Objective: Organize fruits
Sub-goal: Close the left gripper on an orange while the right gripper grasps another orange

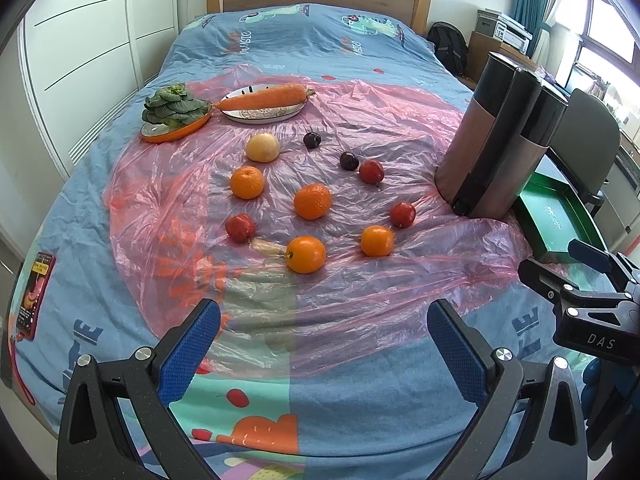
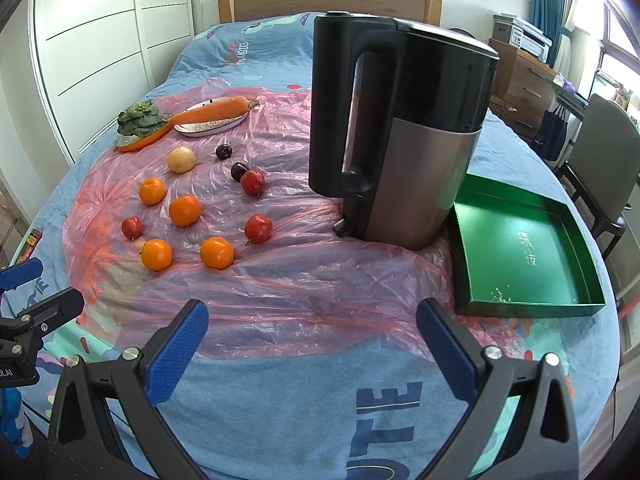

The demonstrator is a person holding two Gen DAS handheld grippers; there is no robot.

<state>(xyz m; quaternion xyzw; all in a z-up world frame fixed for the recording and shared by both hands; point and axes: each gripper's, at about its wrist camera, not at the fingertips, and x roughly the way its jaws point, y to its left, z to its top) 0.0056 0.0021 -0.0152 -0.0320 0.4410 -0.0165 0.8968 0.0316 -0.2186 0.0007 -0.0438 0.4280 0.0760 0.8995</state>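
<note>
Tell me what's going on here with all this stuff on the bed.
A person holds two grippers above the near edge of the bed, both with jaws open and empty: the left gripper and the right gripper. Nothing is being handled yet. Oranges, small red fruits and dark plums lie loose on a pink plastic sheet. A green tray sits empty beside a kettle.

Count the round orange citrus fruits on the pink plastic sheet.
4. Far-left round orange citrus fruit, below the pale yellow fruit; a central one; nearest one; right one, nearest the kettle. None looks hidden.
</note>
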